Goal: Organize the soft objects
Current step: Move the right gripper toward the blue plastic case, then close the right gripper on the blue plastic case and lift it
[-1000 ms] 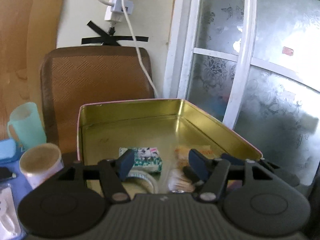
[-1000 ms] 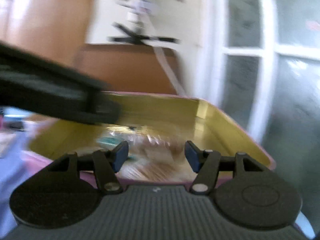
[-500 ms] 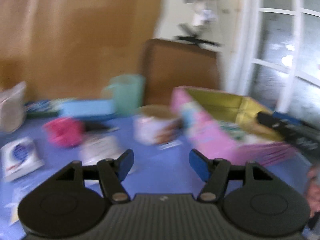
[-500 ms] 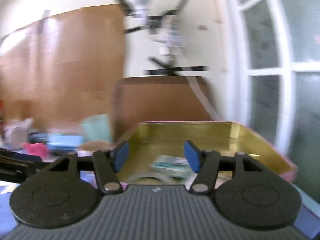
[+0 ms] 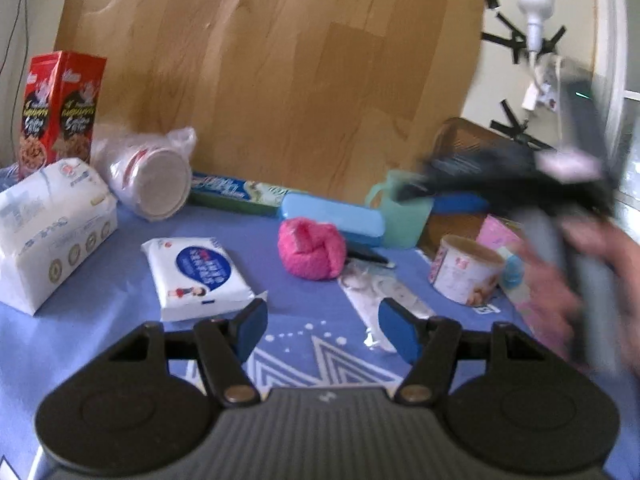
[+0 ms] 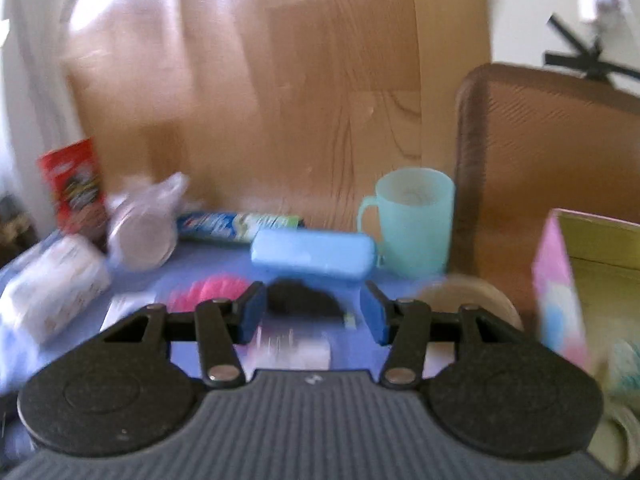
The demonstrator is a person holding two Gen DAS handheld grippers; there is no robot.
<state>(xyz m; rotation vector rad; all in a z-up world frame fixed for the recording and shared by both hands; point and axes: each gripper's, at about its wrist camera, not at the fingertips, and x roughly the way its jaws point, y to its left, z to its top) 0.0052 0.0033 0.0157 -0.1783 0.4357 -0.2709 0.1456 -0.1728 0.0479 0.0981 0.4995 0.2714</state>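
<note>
Soft objects lie on the blue patterned counter [image 5: 120, 300]: a fluffy pink ball [image 5: 311, 249], a white wet-wipe packet with a blue label [image 5: 198, 277] just left of it, and a large white tissue pack [image 5: 52, 228] at the far left. The left gripper [image 5: 322, 322] hovers over the counter, jaws apart and just opening, nothing between them. The right gripper [image 6: 314, 312] also stands with jaws apart, just closing, empty. A pink tin box with gold interior [image 6: 592, 264] stands at the right.

1 pink ball [image 5: 311, 254], 1 cup [image 5: 404, 216], 2 tissue packs [image 5: 200, 276].
</note>
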